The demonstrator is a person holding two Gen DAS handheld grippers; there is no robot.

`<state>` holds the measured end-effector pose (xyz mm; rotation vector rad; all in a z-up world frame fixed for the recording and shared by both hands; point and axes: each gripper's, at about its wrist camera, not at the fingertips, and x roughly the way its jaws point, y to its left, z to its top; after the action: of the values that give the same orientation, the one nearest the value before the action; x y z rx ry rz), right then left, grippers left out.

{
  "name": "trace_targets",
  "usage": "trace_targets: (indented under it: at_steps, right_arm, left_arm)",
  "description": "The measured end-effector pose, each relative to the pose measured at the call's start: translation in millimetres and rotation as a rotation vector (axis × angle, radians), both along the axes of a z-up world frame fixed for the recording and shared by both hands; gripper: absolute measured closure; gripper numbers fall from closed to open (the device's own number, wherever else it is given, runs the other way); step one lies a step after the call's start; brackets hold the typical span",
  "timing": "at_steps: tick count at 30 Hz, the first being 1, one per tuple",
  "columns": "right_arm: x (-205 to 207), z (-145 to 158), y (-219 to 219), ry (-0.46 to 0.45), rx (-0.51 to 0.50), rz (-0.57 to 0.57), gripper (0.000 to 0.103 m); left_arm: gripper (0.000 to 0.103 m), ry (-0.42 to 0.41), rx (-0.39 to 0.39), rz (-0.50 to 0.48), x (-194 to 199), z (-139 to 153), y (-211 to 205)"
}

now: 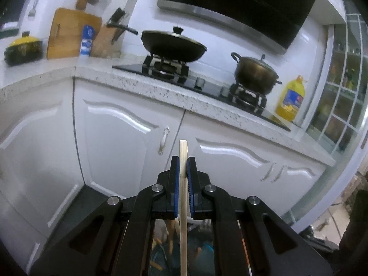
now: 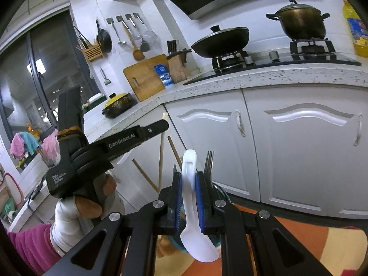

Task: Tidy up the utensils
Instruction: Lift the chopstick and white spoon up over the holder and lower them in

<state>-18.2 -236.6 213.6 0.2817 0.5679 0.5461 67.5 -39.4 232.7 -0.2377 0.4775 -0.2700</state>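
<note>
Left wrist view is showing the left gripper (image 1: 183, 168) clamping its jaws on a single chopstick (image 1: 183, 197), raised in front of the cabinet doors (image 1: 128, 124). In the right wrist view the right gripper (image 2: 189, 184) is pinching the handle of a white spoon (image 2: 190, 197), bowl hanging toward the camera. Below it a fork (image 2: 208, 161) and loose chopsticks (image 2: 161, 158) are standing in a holder, barely visible. Both pieces are in transit; sorting appears partway, nothing placed yet.

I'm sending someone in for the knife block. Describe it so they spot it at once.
Find the hob on the speckled counter. Just left of the lidded wok stands the knife block, between a blue-and-white packet and the hob. It alone is an upright wooden block with dark handles sticking out.
</note>
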Motion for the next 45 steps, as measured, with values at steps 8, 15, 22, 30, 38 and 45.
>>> trace_targets:
  at_steps: [8, 15, 22, 30, 38, 45]
  right_arm:
    - [14.5, -20.1, 7.2, 0.018, 0.010, 0.000, 0.092]
    - [21.6, -28.5, 13.4, 0.018, 0.008, 0.007, 0.092]
    - [27.6, -22.2, 13.6, -0.002, 0.038, 0.017, 0.092]
    - [23.6, -37.2, 22.3, 0.028, 0.023, 0.056, 0.094]
    - [23.8, -36.0, 10.7, 0.033, 0.028, 0.047, 0.097]
    - [23.0, -46.6, 9.7, 0.106, 0.020, 0.121, 0.097]
  left_arm:
    - [0.098, -0.100, 0.091, 0.023, 6.0, -4.7, -15.9]
    - [0.098, -0.099, 0.120, 0.021, 12.3, -11.3, -23.4]
    - [0.098, -0.072, 0.116, 0.042, 16.9, -19.7, -20.5]
    - [0.098, -0.069, 0.105, 0.048, 18.5, -24.5, -17.3]
    - [0.098, -0.089, 0.114, 0.034, 12.0, -23.7, -21.8]
    - [0.098, -0.086, 0.107, 0.031, 9.4, -22.3, -21.7]
